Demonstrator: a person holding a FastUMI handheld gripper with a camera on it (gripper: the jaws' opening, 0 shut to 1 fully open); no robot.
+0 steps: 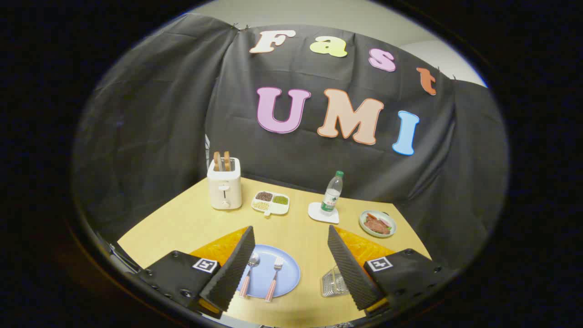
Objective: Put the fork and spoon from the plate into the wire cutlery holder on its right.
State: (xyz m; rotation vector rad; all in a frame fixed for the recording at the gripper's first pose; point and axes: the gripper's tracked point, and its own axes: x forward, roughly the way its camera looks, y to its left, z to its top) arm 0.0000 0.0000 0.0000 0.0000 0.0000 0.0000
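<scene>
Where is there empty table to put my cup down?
Bare wood lies between the blue plate and the sectioned dish, and left of the toaster. Another patch sits between the bottle and the wire holder. It is crowded along the back row, out to the food plate. The tool hangs open above the blue plate.

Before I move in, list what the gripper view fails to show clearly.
- Wire cutlery holder: partly hidden behind one finger of the tongs, so its opening and contents cannot be judged.
- Blue plate: near side covered by the other finger.
- Spoon: handle end meets that finger's edge.
- Divided dish and small plate of food: too small to identify contents.
- The tongs stand open, holding nothing.
</scene>
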